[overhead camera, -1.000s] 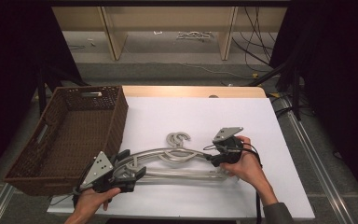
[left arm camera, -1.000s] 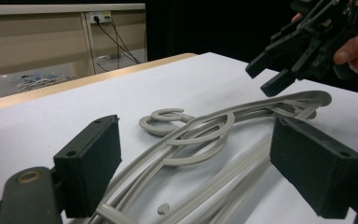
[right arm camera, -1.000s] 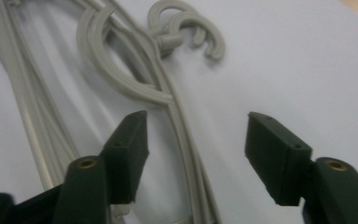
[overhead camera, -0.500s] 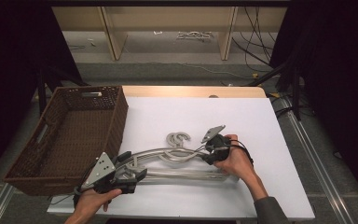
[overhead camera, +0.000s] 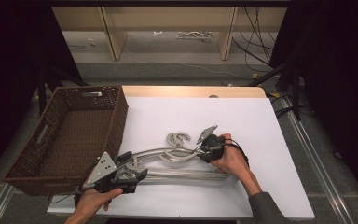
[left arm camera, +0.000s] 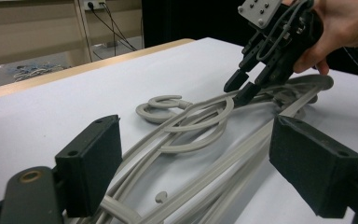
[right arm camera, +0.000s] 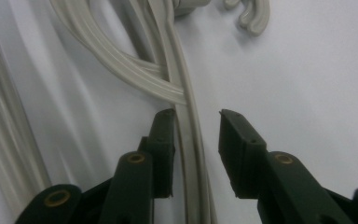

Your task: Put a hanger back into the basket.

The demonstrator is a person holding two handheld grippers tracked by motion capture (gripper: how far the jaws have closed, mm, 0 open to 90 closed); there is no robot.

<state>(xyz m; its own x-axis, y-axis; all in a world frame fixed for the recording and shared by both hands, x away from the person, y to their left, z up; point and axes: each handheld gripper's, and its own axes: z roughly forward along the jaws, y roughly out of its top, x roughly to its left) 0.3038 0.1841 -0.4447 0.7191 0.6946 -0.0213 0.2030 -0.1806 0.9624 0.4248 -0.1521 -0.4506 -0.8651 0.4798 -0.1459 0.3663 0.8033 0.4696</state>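
Note:
Several grey plastic hangers (overhead camera: 168, 156) lie stacked on the white table, hooks (overhead camera: 179, 138) pointing away from me. My right gripper (overhead camera: 197, 150) tilts down over the stack just right of the hooks. Its jaws have just been closing and straddle one thin hanger arm (right arm camera: 189, 140); one pad touches it, the other stands a little off. In the left gripper view the right gripper (left arm camera: 240, 88) has its tips at the curved arms. My left gripper (overhead camera: 137, 171) rests at the stack's left end, jaws wide open (left arm camera: 198, 149) with the hanger arms (left arm camera: 191, 135) lying between them untouched.
A brown wicker basket (overhead camera: 120, 116) stands on the left, close to the left gripper. The white table top (overhead camera: 242, 121) stretches back and right of the hangers. Wooden shelving and cables lie on the floor beyond the far edge.
My right gripper has moved left and down onto the hangers near the hooks, and its jaws have narrowed around one arm. The left gripper has stayed put.

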